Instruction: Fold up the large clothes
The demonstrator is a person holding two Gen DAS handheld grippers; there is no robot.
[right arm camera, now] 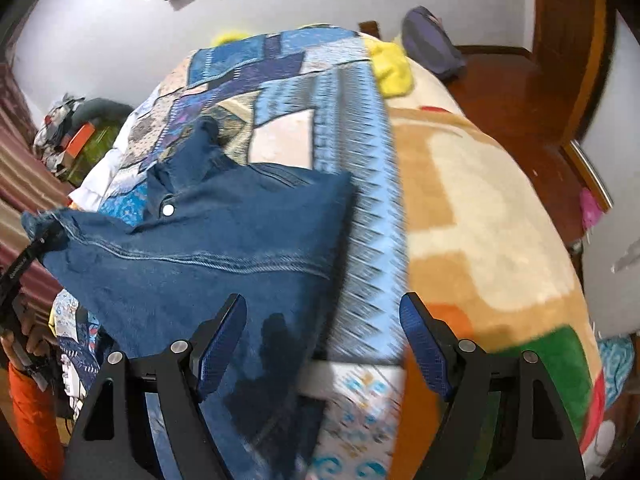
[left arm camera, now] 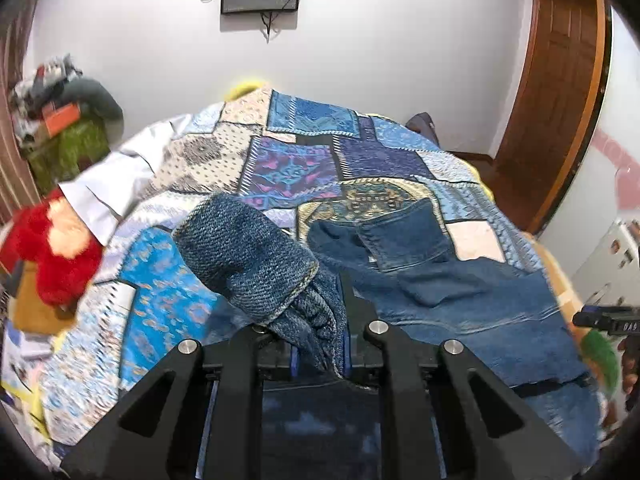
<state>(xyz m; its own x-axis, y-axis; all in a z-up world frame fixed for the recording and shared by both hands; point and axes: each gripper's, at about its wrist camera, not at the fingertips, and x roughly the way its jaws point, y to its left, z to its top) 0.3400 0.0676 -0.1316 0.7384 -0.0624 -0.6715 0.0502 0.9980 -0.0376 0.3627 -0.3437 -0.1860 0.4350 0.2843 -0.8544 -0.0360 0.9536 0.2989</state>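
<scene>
the jeans (right arm camera: 192, 256) lie on the quilt (left arm camera: 288, 160) on the bed, one hem lifted. the left gripper (left arm camera: 316, 344) is clamped on that hem. the right gripper (right arm camera: 322, 344) hangs just above the jeans' edge, fingers (right arm camera: 424, 348) spread apart. a red plush (left arm camera: 48, 248) sits left.

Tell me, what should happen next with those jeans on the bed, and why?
Probably the left gripper should carry its pinched bit of the jeans across and lay it flat. It is shut on a raised fold, while the right gripper hangs open over the bedspread, holding nothing.
</scene>
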